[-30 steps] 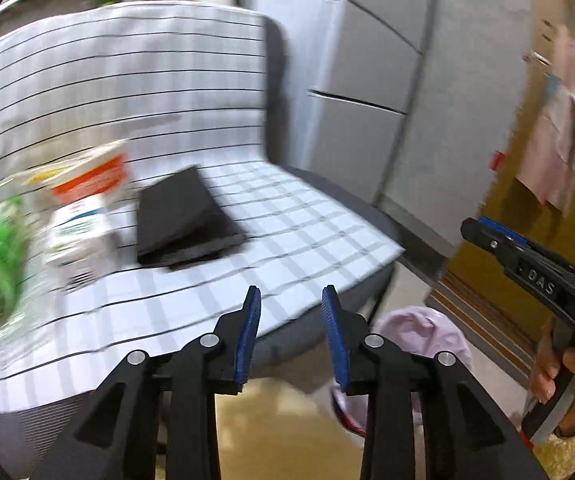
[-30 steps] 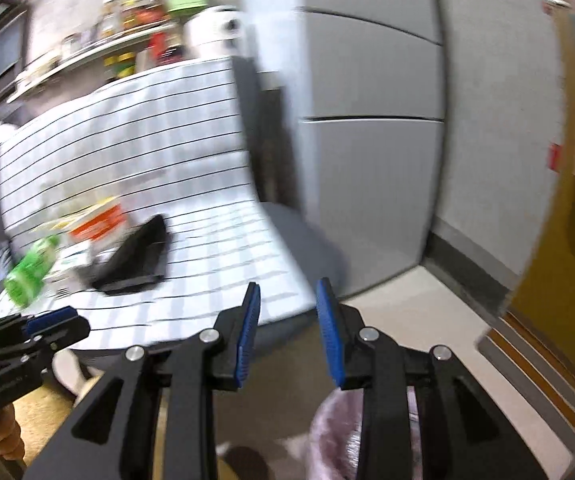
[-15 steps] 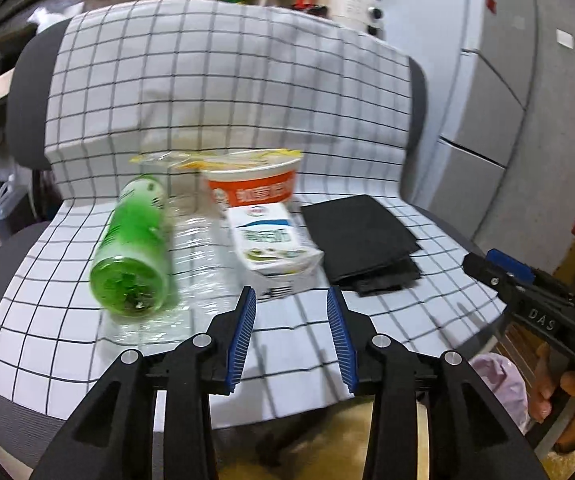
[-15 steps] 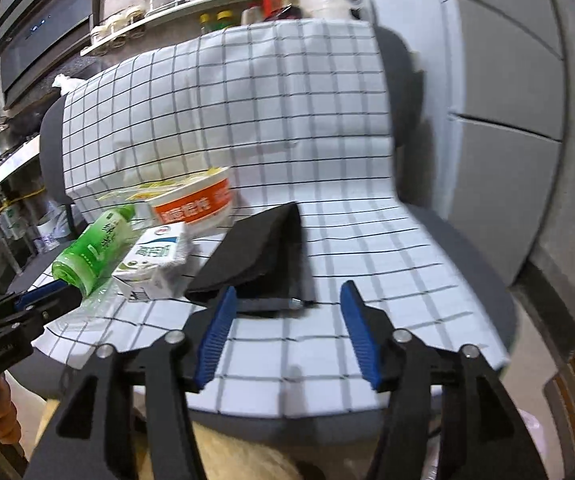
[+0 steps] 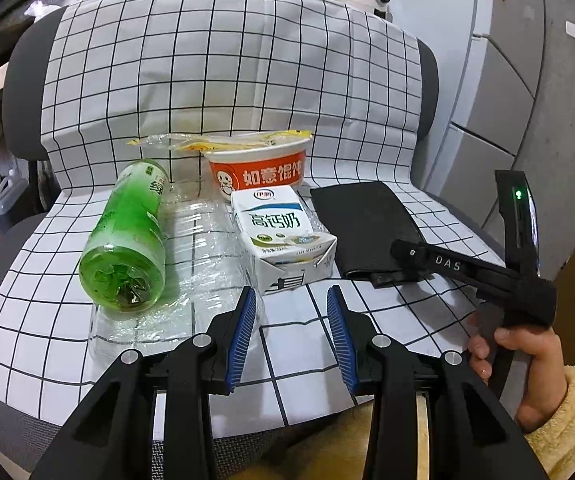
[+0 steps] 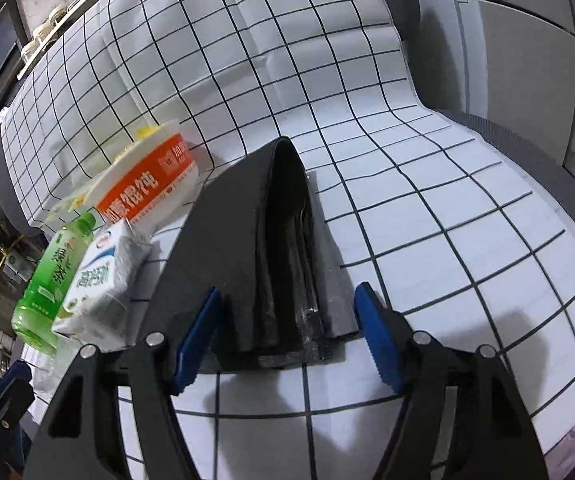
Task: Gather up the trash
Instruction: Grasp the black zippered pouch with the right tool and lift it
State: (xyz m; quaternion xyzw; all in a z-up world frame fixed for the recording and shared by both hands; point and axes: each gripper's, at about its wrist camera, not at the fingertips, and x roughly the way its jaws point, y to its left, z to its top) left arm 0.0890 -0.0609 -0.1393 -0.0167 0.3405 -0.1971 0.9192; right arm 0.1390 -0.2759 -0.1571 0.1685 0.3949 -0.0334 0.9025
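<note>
your left tool point(image 5: 290, 330) hangs released, blue pads apart, just short of the near end of the milk carton point(image 5: 283, 236), not touching it. the carton lies on its side on the checked cloth point(image 5: 207, 64) draped over a grey chair point(image 5: 19, 80). left of the carton a green bottle point(image 5: 127, 240) lies on its side, base toward you, on a sheet of clear plastic wrap point(image 5: 203, 248) that runs under both. behind the carton sits an orange and white instant food bowl point(image 5: 259, 164), with a crumpled clear and yellow wrapper point(image 5: 191, 144) across its rim and trailing off to the left. right of the carton lies a folded black bag point(image 5: 363, 220), flat on the cloth. your right hand point(image 5: 523, 352) holds the right tool point(image 6: 287, 336), whose tip reaches over the near edge of the bag in the left wrist view. in the right wrist view that tool is spread wide, released, one pad on either side of the bag's near end; you cannot tell whether the pads touch it. the bag's layered folds face that camera. the same carton point(image 6: 99, 284), bottle point(image 6: 51, 276) and bowl point(image 6: 147, 176) sit to its left, close together.
</note>
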